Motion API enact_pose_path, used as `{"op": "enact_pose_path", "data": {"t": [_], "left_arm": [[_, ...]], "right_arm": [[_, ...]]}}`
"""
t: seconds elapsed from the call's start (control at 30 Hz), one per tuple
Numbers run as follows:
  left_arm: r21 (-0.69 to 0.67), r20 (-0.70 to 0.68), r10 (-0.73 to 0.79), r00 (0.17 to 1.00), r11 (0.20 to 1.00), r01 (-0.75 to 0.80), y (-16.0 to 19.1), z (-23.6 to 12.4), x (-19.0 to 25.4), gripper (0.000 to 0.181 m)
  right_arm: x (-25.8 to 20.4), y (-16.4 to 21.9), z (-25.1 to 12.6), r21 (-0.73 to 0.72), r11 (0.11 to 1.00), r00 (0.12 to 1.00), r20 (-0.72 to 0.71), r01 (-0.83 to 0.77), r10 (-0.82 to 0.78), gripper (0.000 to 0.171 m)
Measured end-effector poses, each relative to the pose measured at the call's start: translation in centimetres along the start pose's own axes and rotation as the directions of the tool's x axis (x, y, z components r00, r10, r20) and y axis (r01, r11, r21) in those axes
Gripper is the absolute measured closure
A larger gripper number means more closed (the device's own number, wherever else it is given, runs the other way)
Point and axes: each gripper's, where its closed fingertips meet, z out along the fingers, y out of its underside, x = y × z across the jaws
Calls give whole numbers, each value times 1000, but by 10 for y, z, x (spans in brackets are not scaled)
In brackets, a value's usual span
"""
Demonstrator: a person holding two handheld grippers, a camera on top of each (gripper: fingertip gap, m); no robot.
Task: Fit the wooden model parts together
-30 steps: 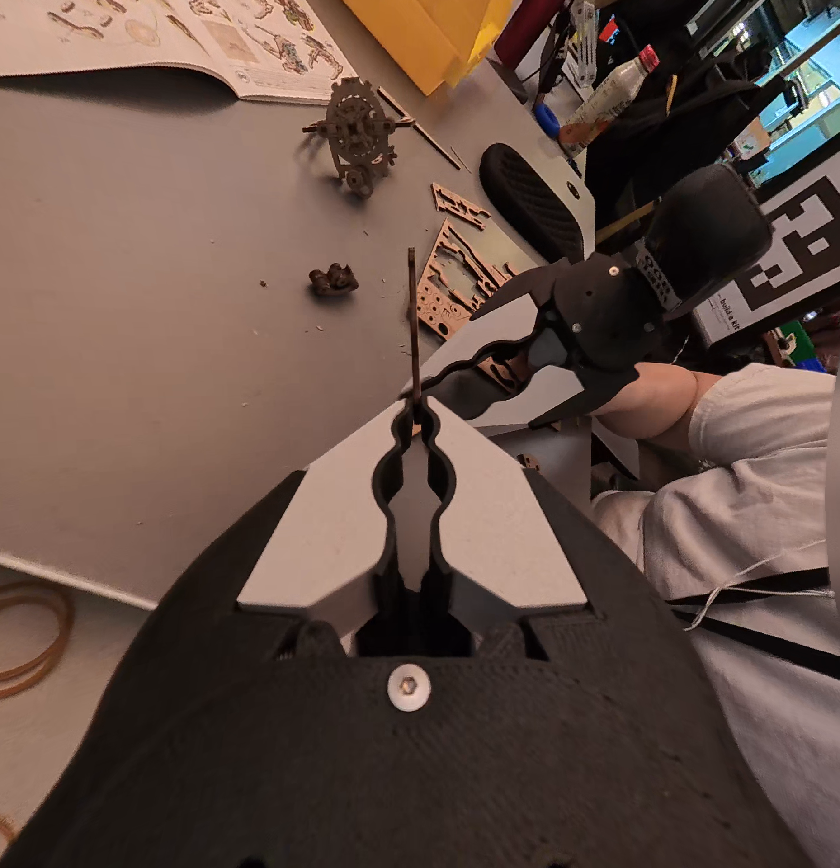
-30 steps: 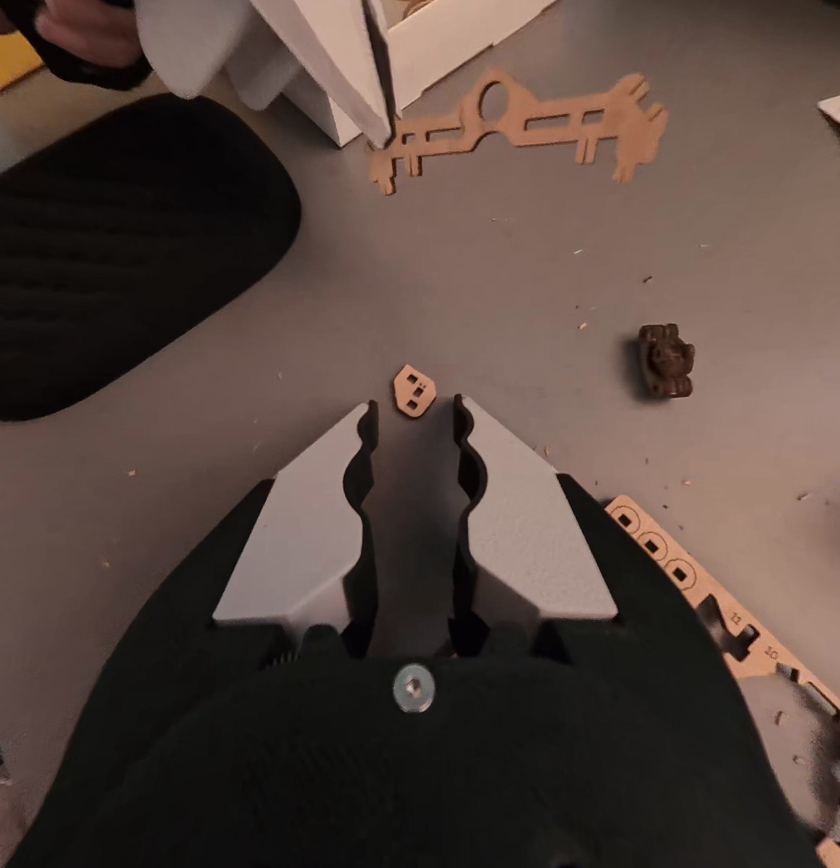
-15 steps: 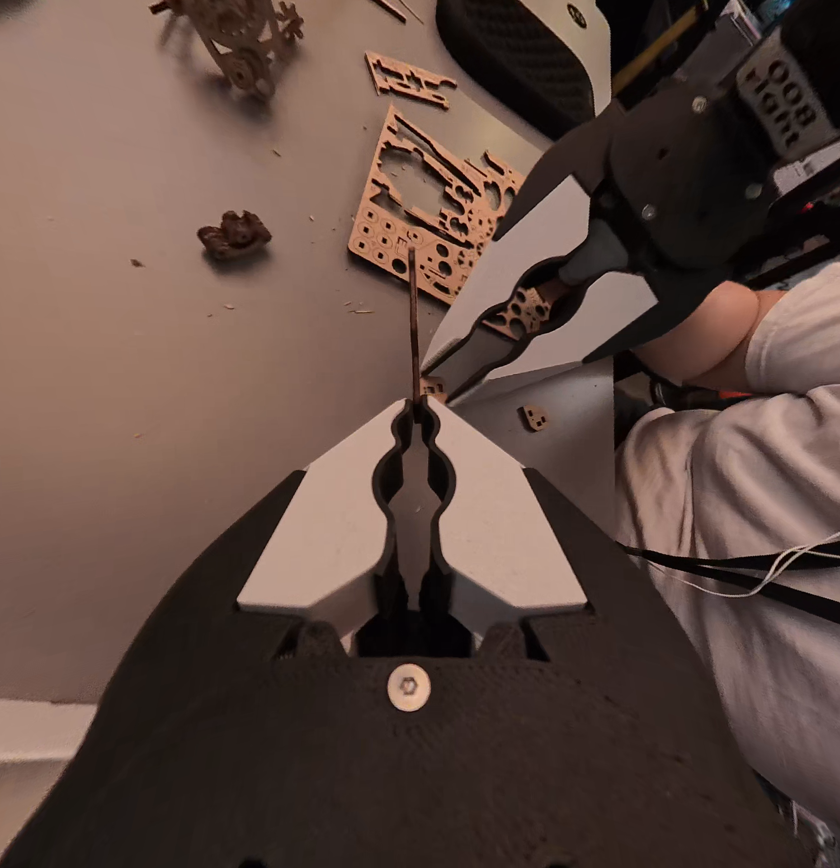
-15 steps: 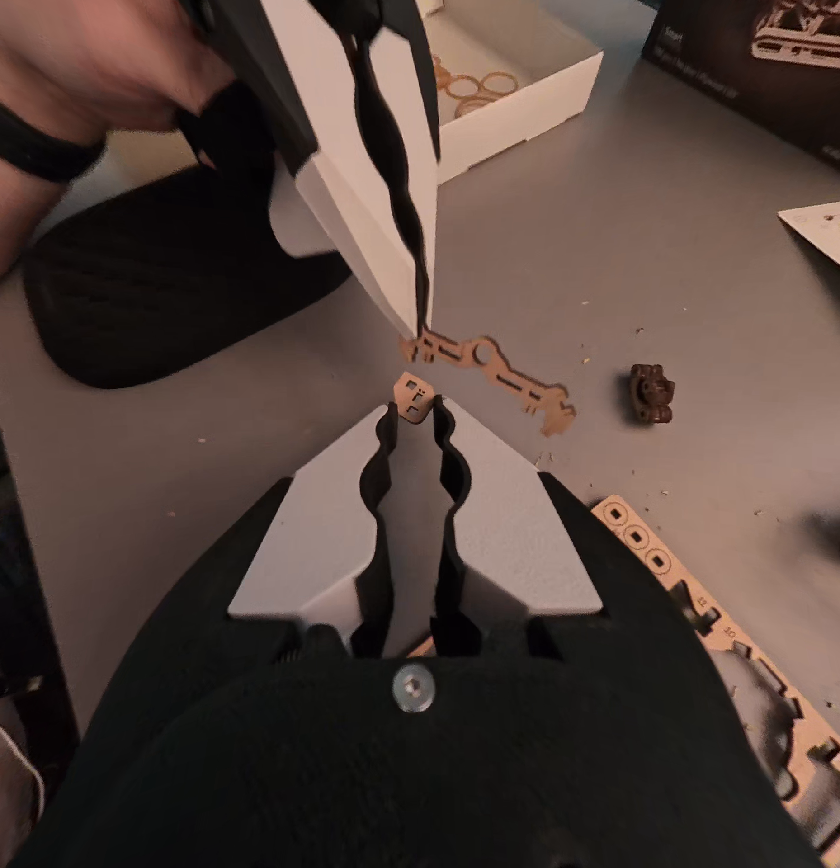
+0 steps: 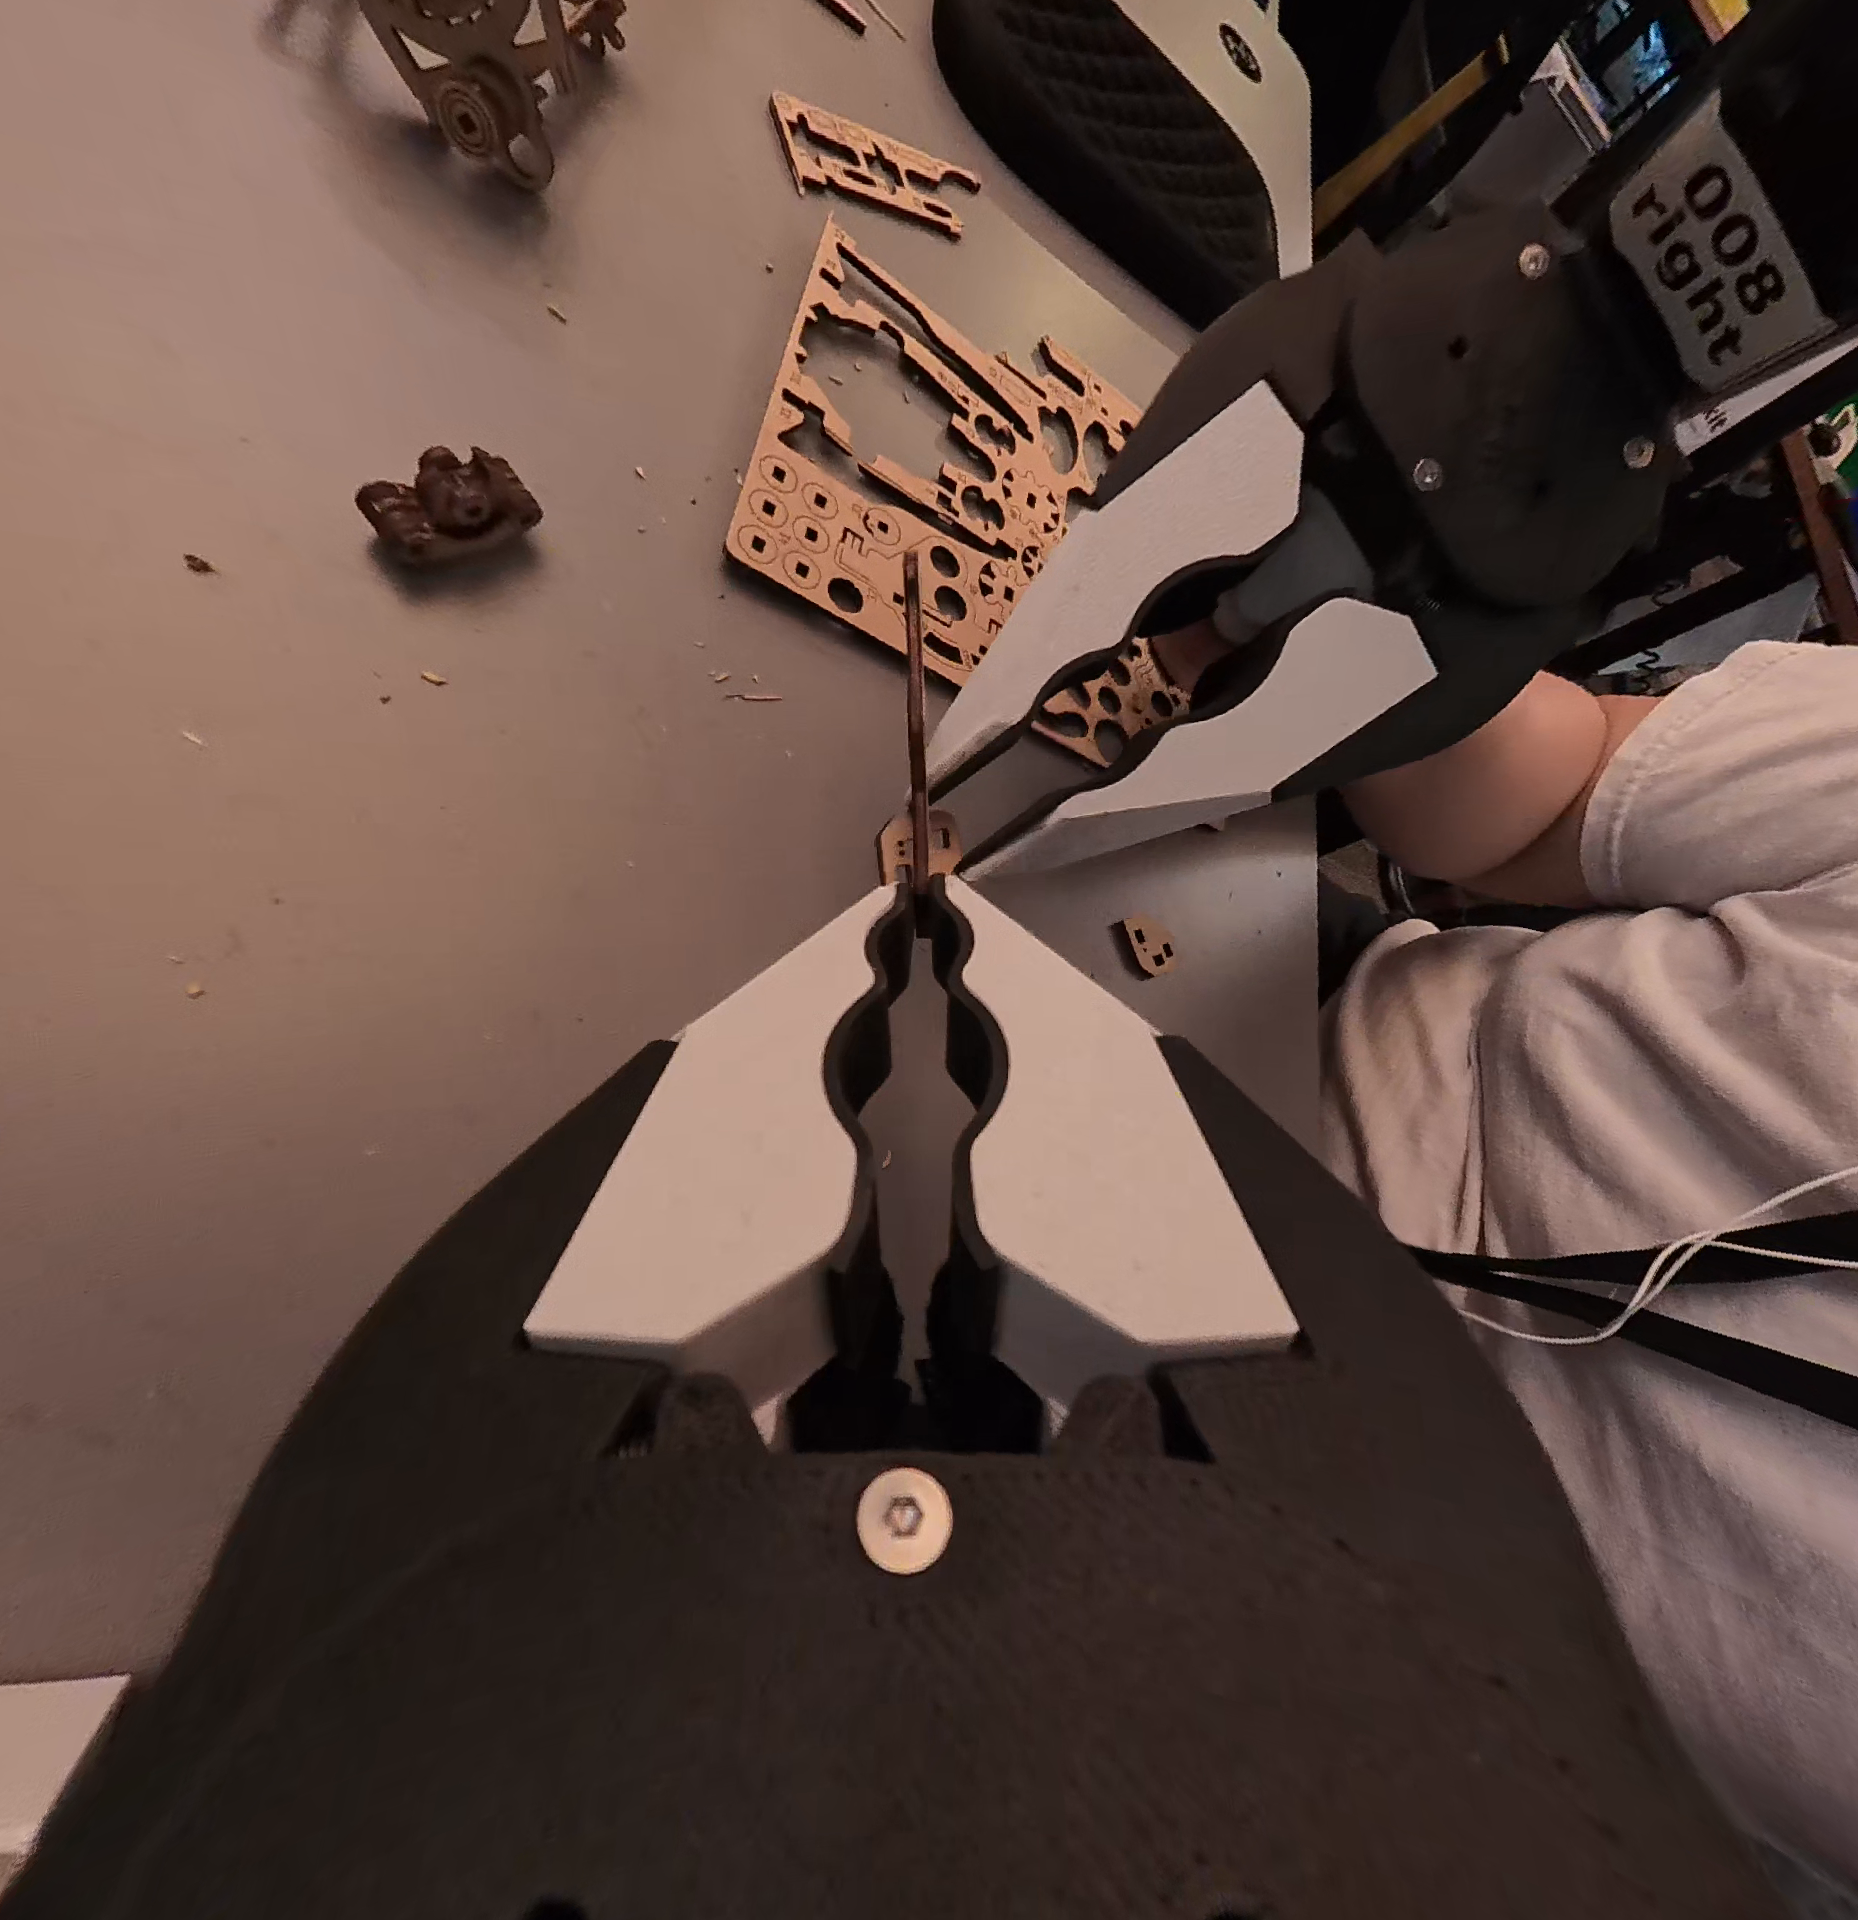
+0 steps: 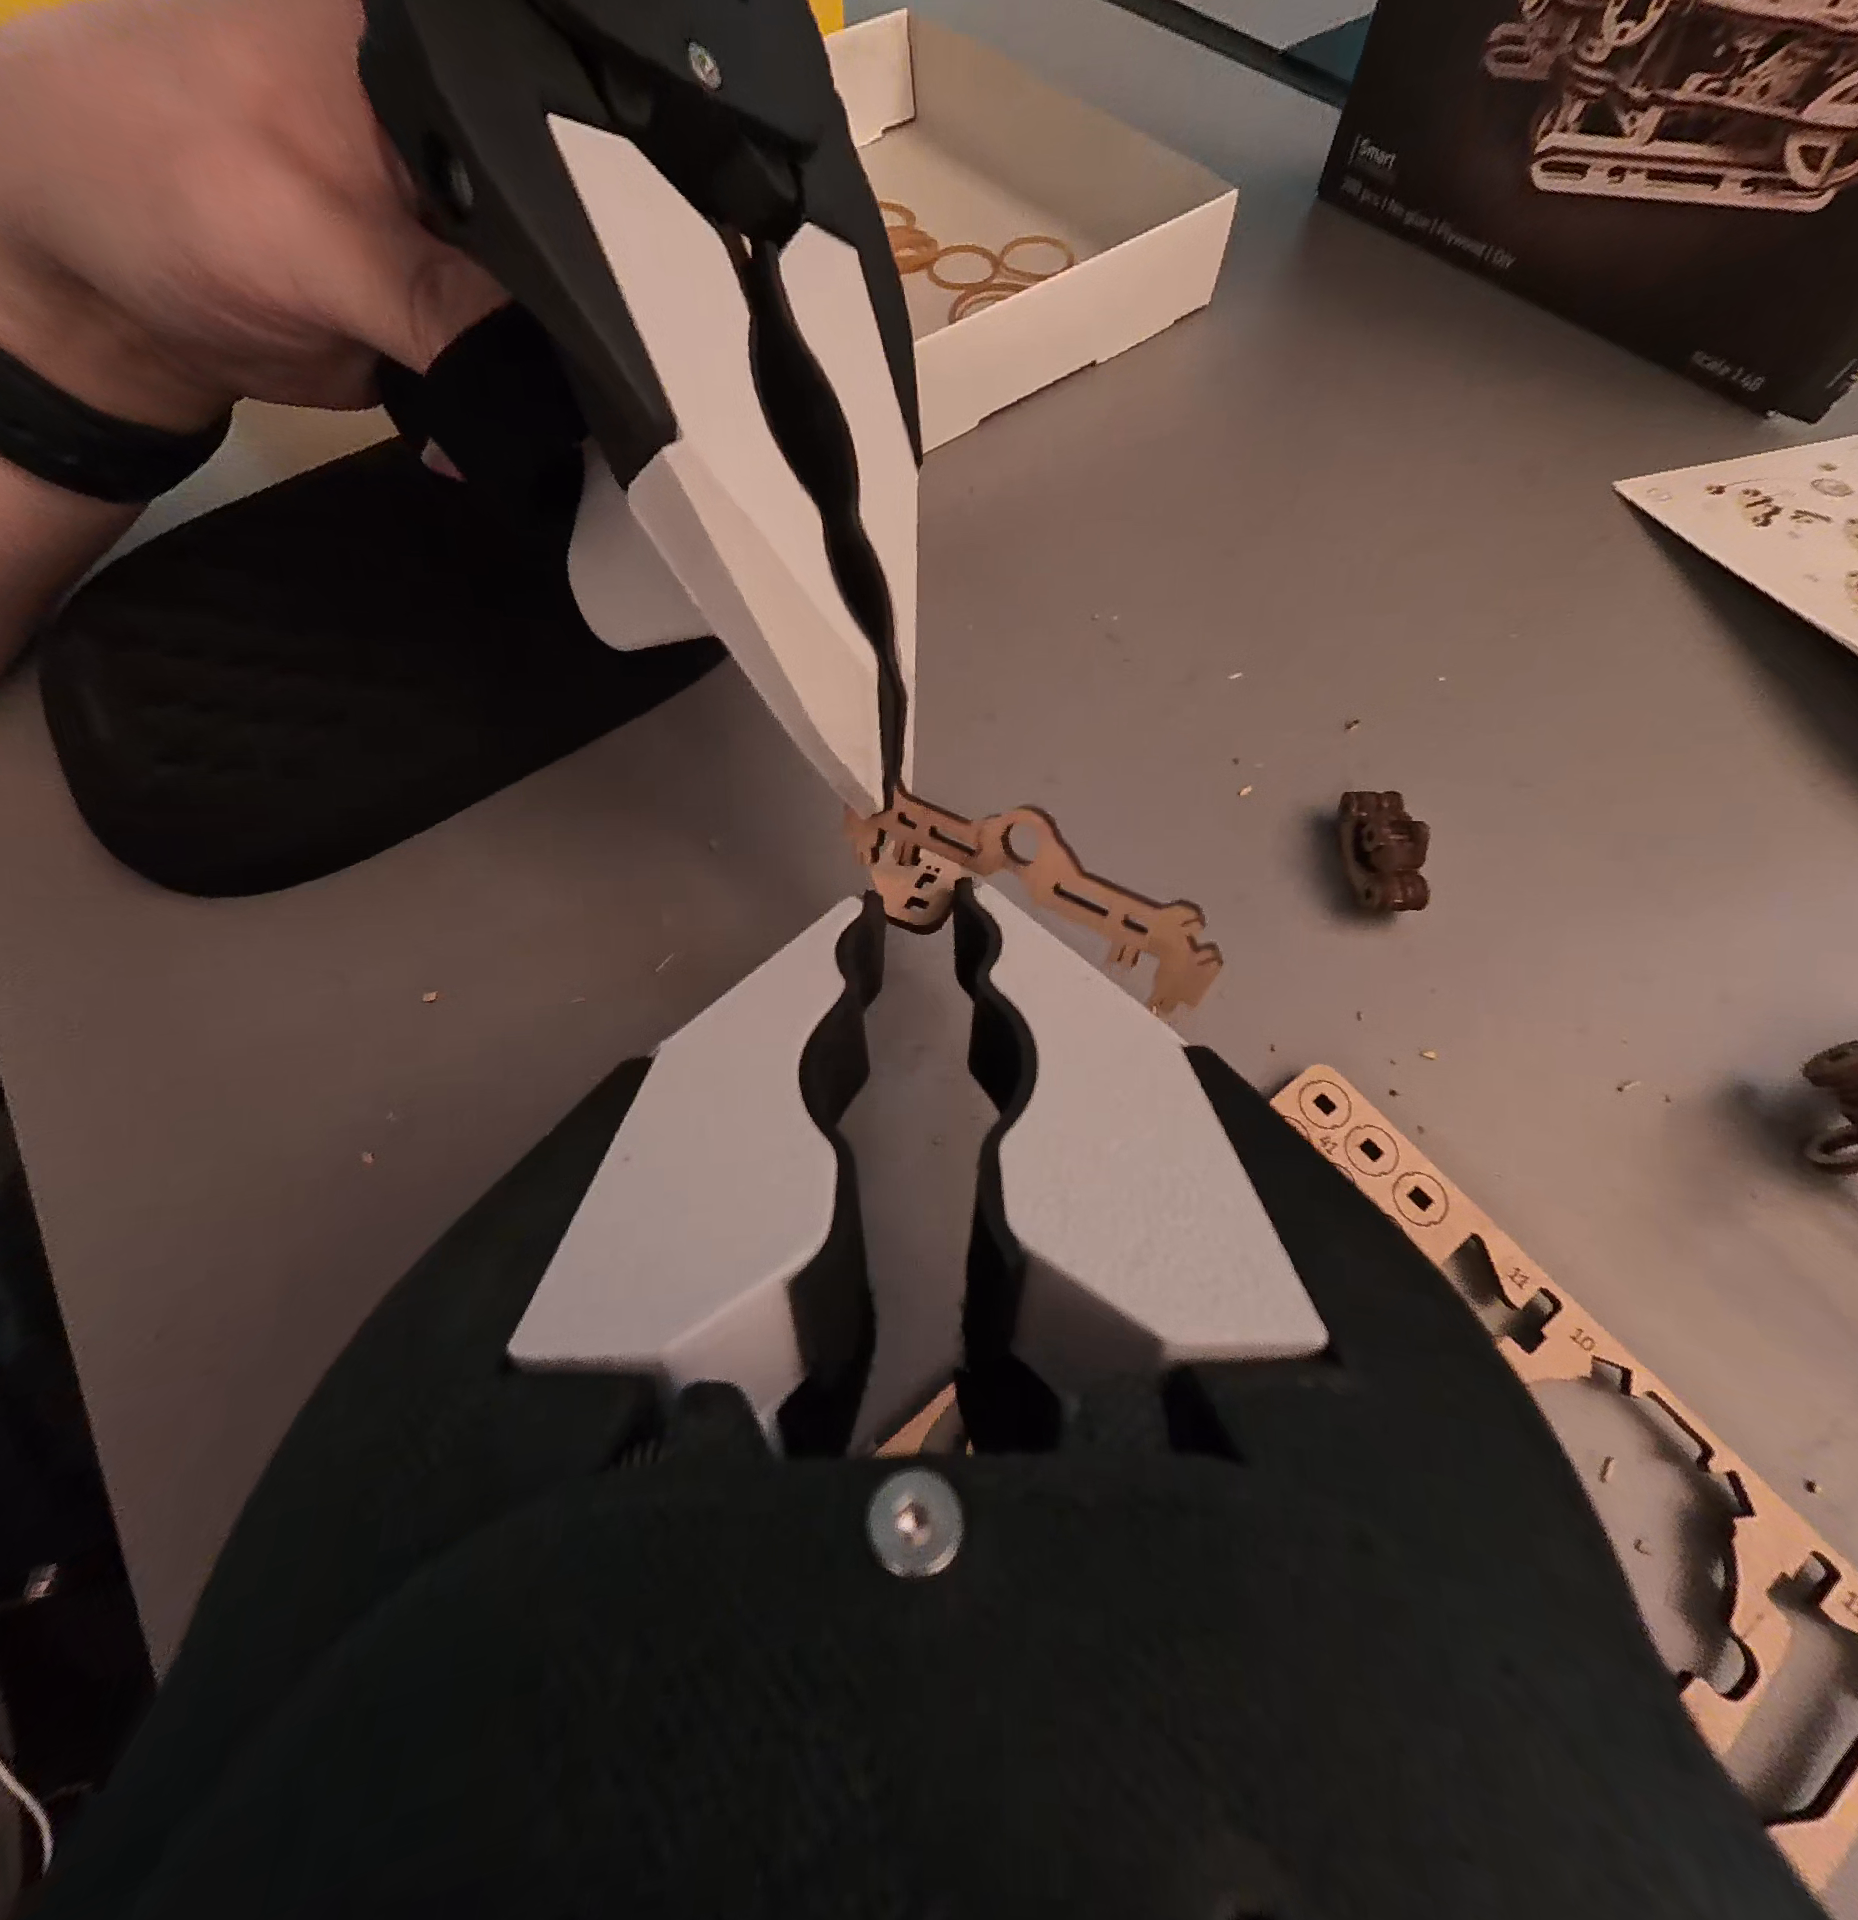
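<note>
Above the grey tabletop (image 6: 1320, 582), the left tool (image 6: 889, 800) is clamped on a long slotted strip (image 6: 1081, 883). The right tool (image 6: 920, 899) pinches a small plate (image 6: 917, 896) touching its end. Black pad (image 6: 333, 686) left; punched sheet (image 6: 1590, 1382), dark lump (image 6: 1384, 852) right.

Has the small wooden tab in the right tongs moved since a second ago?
Yes. The small wooden tab has left the table, lifted up against the long slotted strip, held by the right tongs.

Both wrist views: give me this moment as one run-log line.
left gripper: shut on long slotted strip | right gripper: shut on small tab piece | parts: meeting at tips, above table | fit: not visibly seated
</note>
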Motion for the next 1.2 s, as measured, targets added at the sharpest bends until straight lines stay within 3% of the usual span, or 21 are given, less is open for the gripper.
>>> {"op": "enact_pose_path", "data": {"t": [0.03,0.37,0.57,1.0,1.2], "left_arm": [[6,0,-7,1000,1000,7,-1,-1,-1,181],[68,12,-32,999,997,32,-10,-3,-2,180],[107,-8,-45,999,993,45,-16,-2,2,181],[250,-238,-175,956,939,234,-38,-10,18,181],[299,-244,-154,957,927,226,-45,-12,22,181]], "right_arm": [[1,0,-1,6,1000,1000,-5,0,0,159],[7,-12,-8,122,986,994,24,-111,109,160],[11,-23,-18,205,976,996,-15,-78,82,161],[18,-40,-38,335,932,990,52,-140,130,161],[21,-43,-43,356,912,978,107,-205,178,161]]}}
